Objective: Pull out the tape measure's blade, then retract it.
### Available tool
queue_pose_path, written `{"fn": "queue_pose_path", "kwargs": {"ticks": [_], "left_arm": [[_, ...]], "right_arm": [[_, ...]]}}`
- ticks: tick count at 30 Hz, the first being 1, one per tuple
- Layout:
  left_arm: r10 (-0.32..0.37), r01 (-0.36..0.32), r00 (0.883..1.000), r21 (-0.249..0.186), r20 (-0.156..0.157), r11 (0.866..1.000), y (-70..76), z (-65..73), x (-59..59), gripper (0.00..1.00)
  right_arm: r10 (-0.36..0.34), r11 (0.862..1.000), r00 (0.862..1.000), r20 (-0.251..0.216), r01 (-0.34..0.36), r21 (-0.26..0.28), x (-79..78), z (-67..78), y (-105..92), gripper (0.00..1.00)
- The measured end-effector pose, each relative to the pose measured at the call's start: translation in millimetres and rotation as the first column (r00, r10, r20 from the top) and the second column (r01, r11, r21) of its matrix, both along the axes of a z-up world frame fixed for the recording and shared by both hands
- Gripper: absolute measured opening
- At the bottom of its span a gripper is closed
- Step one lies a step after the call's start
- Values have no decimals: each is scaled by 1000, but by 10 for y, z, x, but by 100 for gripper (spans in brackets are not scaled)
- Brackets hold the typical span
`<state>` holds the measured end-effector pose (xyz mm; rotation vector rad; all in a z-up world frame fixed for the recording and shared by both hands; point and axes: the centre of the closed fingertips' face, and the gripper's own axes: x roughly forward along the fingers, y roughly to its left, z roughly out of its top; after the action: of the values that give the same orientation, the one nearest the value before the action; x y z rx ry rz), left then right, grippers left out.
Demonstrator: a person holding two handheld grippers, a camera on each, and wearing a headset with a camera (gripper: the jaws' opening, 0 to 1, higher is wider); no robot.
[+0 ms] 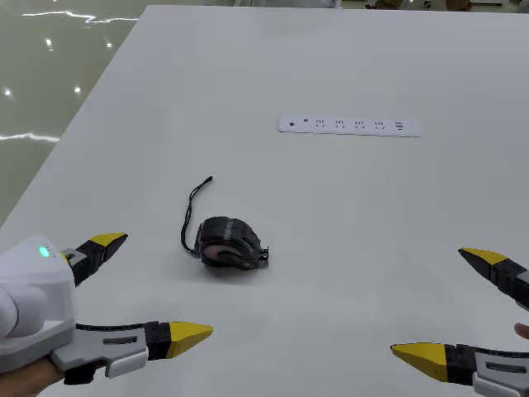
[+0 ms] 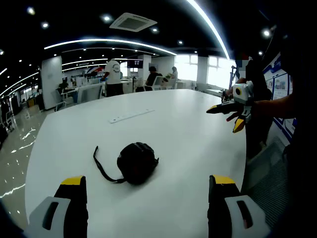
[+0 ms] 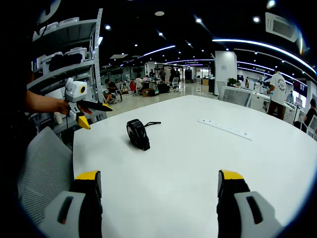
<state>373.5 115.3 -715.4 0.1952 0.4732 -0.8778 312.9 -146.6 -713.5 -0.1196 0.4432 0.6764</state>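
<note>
The tape measure (image 1: 229, 242) is lying on the white table (image 1: 347, 215) with no blade showing out of its case. It is sitting ahead of both pairs of jaws, roughly between them and touching neither. The left gripper (image 1: 165, 284) is holding its jaws spread wide on nothing, and the right gripper (image 1: 428, 300) is doing likewise. Judging by this, both the pull-out and the retraction are waiting to be done.

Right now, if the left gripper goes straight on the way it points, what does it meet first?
Probably the tape measure, lying on the table ahead of the left gripper, roughly centred between its open jaws; depth is unclear.
</note>
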Motion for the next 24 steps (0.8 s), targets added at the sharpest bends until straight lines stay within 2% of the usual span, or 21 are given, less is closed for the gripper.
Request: {"fn": "queue_pose_path", "kwargs": {"ticks": [8, 24], "left_arm": [[-6, 6, 1000, -9, 11, 1000, -16, 25, -3, 100], [-39, 39, 999, 9, 19, 999, -57, 32, -13, 100]], "right_arm": [[6, 1000, 1000, -2, -6, -6, -3, -6, 1, 100], [29, 1000, 1000, -10, -29, -11, -24, -20, 40, 100]]}}
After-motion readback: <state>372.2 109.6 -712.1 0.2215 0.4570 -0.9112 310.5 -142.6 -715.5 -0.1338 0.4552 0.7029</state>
